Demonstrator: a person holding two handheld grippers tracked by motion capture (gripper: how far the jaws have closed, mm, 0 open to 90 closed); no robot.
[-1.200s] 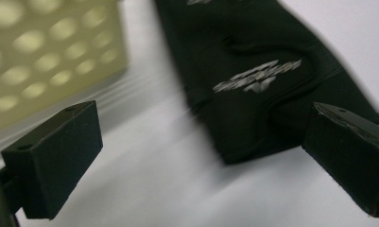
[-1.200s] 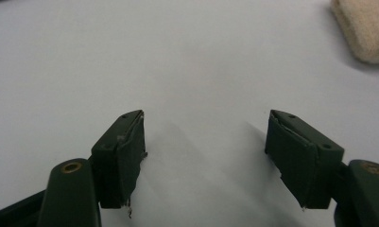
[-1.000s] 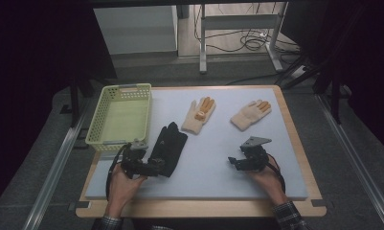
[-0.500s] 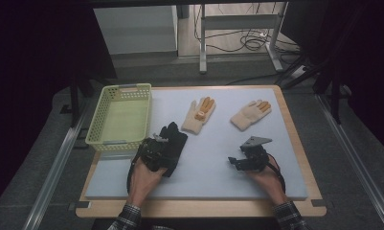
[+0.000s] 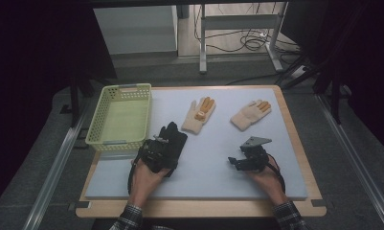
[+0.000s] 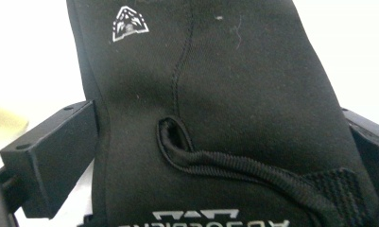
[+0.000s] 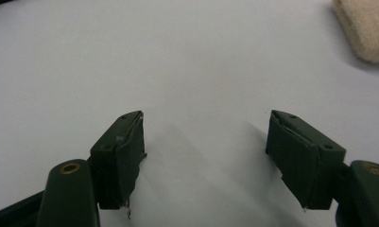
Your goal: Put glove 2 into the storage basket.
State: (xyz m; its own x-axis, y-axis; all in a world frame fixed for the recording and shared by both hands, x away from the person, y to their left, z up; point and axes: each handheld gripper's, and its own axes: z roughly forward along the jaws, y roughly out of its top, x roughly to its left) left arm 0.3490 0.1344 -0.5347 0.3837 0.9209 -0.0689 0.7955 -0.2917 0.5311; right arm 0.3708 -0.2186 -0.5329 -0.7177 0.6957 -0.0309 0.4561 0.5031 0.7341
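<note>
The left gripper (image 5: 162, 152) has slid up from the lower left of the high view and now sits over the black glove (image 5: 174, 139), just right of the basket (image 5: 120, 117). In the left gripper view its jaws straddle the glove's cuff (image 6: 215, 118), spread wide and not yet pressing (a grab looks imminent). The right gripper (image 5: 247, 160) rests at lower right, jaws released over bare mat (image 7: 201, 61), holding nothing.
</note>
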